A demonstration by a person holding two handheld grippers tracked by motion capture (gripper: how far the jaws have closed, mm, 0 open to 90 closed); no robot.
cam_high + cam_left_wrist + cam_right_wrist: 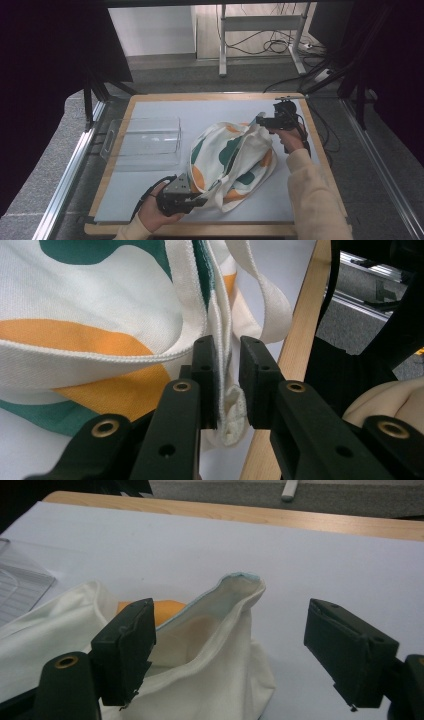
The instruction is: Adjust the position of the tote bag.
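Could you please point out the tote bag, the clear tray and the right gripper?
Bag (220,145), high view, white upper panel.
Tray (120,131), high view, left wall.
Right gripper (230,652), right gripper view, midway between open jaws.

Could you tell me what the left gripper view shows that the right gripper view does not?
Left gripper view alone: the left gripper shut on a gathered fold of the white cloth bag with orange and green patches, plus the bag's strap loop.
Right gripper view alone: the right gripper open around the bag's raised rim, and the clear plastic tray.
Both: the bag on the pale table mat.
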